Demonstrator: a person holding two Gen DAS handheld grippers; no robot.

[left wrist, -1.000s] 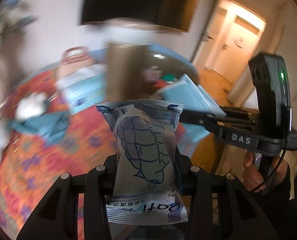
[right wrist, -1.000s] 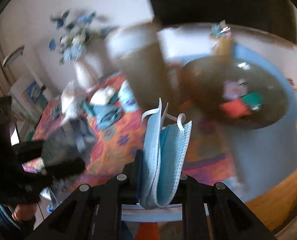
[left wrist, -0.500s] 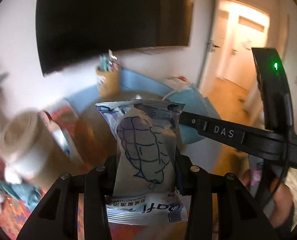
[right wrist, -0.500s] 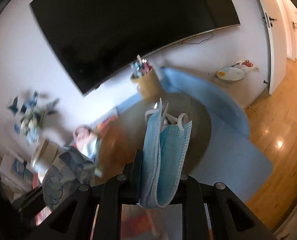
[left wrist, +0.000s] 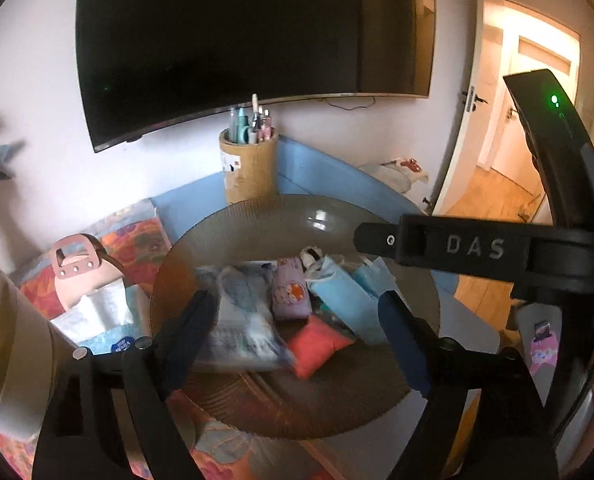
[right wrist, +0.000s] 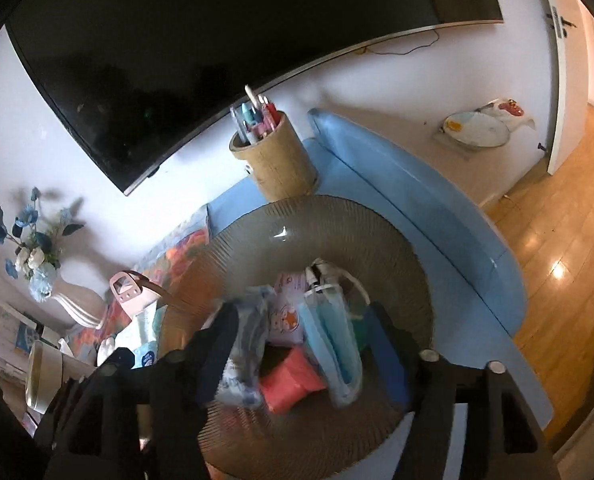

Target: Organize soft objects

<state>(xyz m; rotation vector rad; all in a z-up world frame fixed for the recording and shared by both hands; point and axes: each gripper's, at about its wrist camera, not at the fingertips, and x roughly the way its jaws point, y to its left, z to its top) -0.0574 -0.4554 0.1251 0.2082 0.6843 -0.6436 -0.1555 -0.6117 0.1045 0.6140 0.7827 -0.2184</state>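
A wide brown ribbed bowl [left wrist: 257,216] holds a purple printed packet [left wrist: 291,292] and a red cushion [left wrist: 317,344]. My left gripper [left wrist: 297,298] hovers over the bowl, its jaws opening. The blue-and-white wipes packet [left wrist: 241,320] lies blurred and loose below them, free of the pads. My right gripper [right wrist: 303,312] is above the same bowl [right wrist: 337,216], its jaws opening too. The folded blue face masks [right wrist: 333,344] drop loose between its fingers beside the wipes packet [right wrist: 245,348]. In the left wrist view the masks [left wrist: 345,304] rest by the purple packet.
A bamboo holder of pens [left wrist: 249,172] stands behind the bowl under a wall-mounted black screen. Left of the bowl lie a pink handbag [left wrist: 77,264] and a tissue pack [left wrist: 97,320] on patterned cloth. A flower vase [right wrist: 33,264] is far left; blue mat [right wrist: 417,208], wooden floor right.
Both grippers swung from the patterned cloth to above the bowl. Each then opened, and the wipes packet and the face masks left the jaws and dropped into the bowl.
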